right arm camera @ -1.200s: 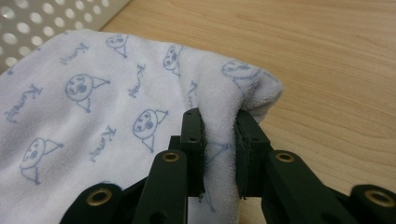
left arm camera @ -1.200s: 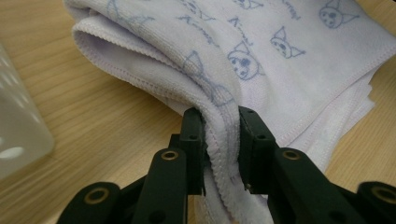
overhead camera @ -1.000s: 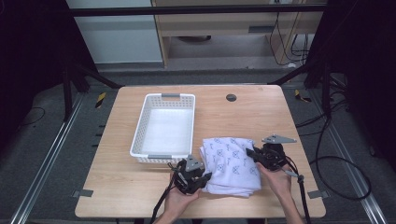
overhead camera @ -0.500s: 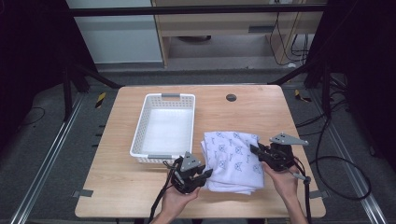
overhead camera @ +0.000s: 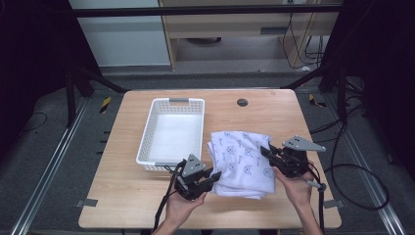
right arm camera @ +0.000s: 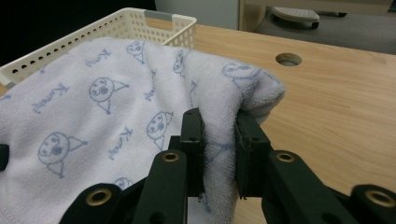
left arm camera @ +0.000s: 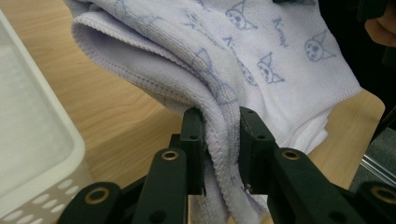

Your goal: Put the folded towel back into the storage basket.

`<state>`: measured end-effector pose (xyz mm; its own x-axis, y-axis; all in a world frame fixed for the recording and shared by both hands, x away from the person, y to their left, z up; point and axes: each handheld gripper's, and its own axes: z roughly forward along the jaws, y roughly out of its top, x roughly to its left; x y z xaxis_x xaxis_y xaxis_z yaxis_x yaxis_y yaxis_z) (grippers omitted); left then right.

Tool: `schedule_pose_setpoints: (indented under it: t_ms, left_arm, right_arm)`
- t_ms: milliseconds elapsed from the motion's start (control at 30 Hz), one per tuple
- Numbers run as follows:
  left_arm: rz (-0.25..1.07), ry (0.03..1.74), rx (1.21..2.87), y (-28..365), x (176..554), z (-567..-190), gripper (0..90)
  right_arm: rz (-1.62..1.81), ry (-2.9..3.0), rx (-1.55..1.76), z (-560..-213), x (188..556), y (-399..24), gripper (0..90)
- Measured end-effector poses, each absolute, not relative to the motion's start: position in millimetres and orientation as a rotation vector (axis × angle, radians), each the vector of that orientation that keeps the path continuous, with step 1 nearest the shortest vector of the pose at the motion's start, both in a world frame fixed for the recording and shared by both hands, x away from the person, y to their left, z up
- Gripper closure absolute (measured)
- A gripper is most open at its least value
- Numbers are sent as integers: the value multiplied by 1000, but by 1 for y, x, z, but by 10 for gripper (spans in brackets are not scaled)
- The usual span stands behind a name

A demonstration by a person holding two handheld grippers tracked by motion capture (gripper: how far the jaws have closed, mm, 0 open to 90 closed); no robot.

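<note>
Both grippers have risen since earlier, folded towel (overhead camera: 242,159) lifting off bench (overhead camera: 122,205). Left gripper (left arm camera: 221,140) and right gripper (right arm camera: 218,135) jaws clamp opposite edges. Keep hands level toward basket (overhead camera: 171,132).

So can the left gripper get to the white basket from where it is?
Probably yes: the basket sits just beyond the left gripper with bare table between. But that gripper is shut on the towel, as is the right gripper.

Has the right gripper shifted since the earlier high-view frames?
Yes. The right gripper, shut on the towel, has moved away from the white basket, toward the table's right edge.
</note>
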<state>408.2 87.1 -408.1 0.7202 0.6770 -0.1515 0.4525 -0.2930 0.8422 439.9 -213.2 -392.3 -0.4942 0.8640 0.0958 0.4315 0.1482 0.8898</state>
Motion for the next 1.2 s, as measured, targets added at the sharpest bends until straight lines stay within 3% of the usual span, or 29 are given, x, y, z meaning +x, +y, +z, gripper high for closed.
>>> schedule_pose_setpoints:
  t_ms: [1200]
  left_arm:
    - [423,930,1778,158,428,-359,736]
  right_arm:
    - [1362,1916,1123,-334,466,-140,762]
